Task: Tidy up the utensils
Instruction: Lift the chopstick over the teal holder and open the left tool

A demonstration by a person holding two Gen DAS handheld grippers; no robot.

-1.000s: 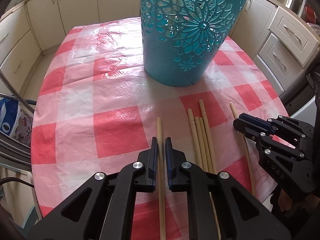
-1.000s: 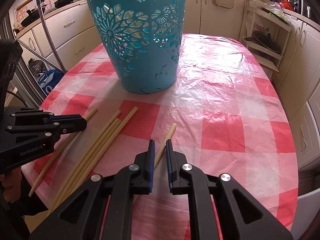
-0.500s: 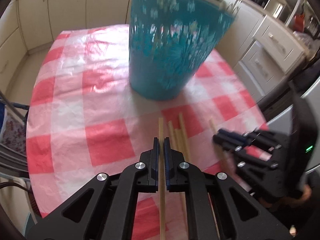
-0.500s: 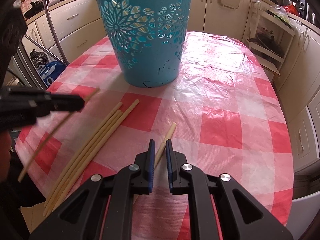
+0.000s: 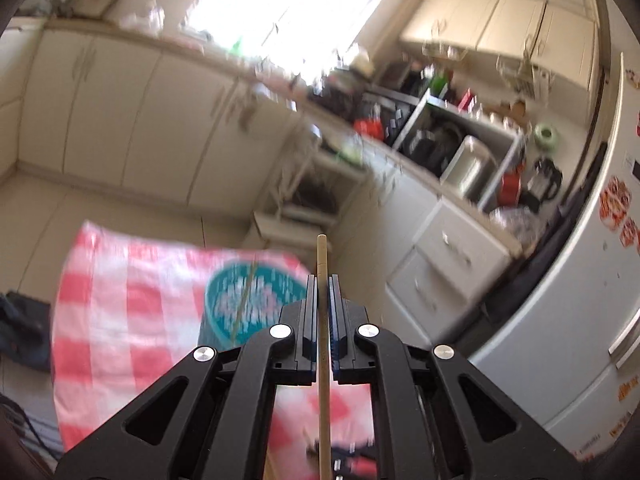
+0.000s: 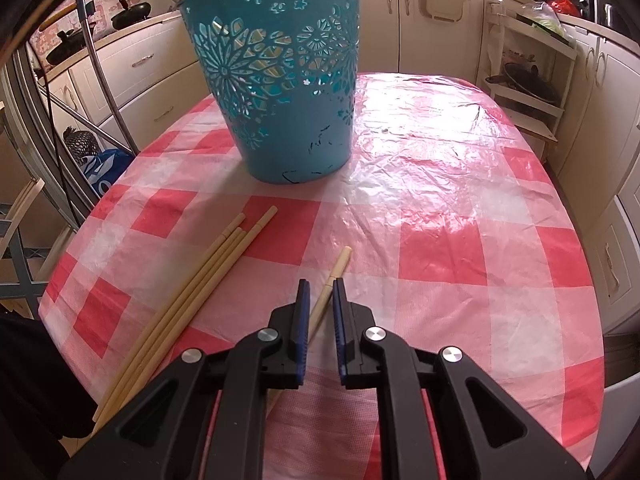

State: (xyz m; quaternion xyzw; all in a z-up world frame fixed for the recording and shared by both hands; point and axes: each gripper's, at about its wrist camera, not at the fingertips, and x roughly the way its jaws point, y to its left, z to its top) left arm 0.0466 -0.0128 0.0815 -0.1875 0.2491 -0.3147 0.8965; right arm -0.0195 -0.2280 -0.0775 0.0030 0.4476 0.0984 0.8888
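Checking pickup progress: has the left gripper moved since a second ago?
Yes. The left gripper, shut on a chopstick, rose from tablecloth level to high above the teal basket.

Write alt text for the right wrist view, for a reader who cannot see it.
The right gripper, open, hovers low over a red-and-white checked plastic tablecloth, its blue-padded fingers either side of one pale wooden chopstick. A bundle of four more wooden chopsticks lies to its left. Behind stands an upright teal plastic basket with flower cut-outs.
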